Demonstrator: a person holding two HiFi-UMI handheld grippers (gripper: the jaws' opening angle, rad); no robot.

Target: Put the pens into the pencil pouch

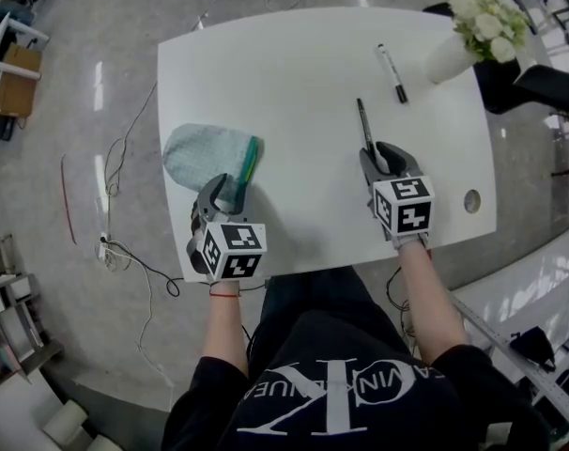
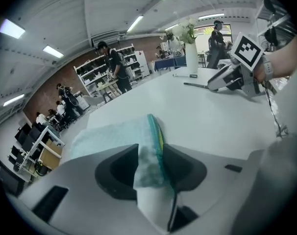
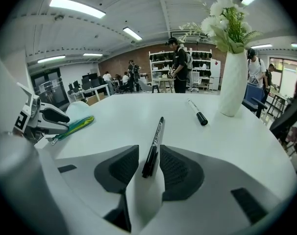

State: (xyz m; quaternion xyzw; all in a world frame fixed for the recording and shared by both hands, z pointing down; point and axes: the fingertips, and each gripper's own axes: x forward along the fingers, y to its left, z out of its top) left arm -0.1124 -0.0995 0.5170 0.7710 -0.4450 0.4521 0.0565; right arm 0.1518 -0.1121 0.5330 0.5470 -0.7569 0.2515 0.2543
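A teal pencil pouch (image 1: 205, 153) with a green zipper edge lies at the left of the white table (image 1: 294, 73). My left gripper (image 1: 230, 191) stands over its near corner. In the left gripper view the pouch edge (image 2: 148, 155) fills the gap of my left gripper (image 2: 151, 153), and I see no clear squeeze. A black pen (image 1: 363, 122) lies mid-table. My right gripper (image 1: 383, 156) straddles its near end. The right gripper view shows the pen (image 3: 156, 138) with space on both sides. A white marker (image 1: 391, 71) with a black cap lies further back.
A white vase (image 1: 451, 56) of flowers stands at the table's far right corner, just right of the marker. There is a round hole (image 1: 471, 200) in the tabletop near the right edge. Cables (image 1: 125, 158) run on the floor to the left.
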